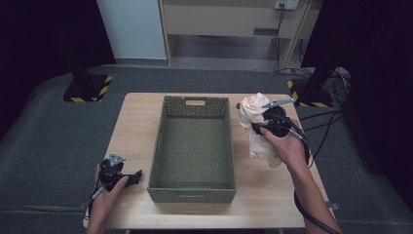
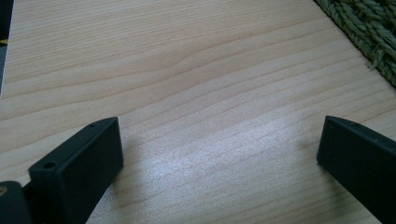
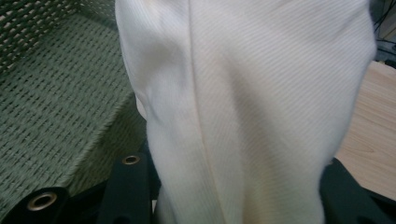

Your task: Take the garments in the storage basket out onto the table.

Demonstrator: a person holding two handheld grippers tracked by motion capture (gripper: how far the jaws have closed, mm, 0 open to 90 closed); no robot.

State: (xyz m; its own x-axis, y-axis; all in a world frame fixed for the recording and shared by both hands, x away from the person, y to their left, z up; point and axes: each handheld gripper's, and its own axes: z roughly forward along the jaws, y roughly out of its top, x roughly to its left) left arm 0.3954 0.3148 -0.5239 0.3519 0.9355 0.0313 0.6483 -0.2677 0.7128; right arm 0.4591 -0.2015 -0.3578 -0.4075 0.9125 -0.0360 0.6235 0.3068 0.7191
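My right gripper clamps the cream cloth, bunched and hanging just right of the green woven basket, ready to drop in. My left gripper rests wide open on the table, clear of the basket.

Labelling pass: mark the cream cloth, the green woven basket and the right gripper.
cream cloth (image 3: 261,107), right gripper view, middle of its hanging fabric.
green woven basket (image 1: 193,195), high view, near wall.
right gripper (image 1: 263,126), high view, jaws shut on the cloth.

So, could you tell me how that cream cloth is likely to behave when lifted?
The cream cloth is probably floppy: it hangs in folds from the right gripper. It seems light, bunching easily. A loose end may drag on the basket rim.
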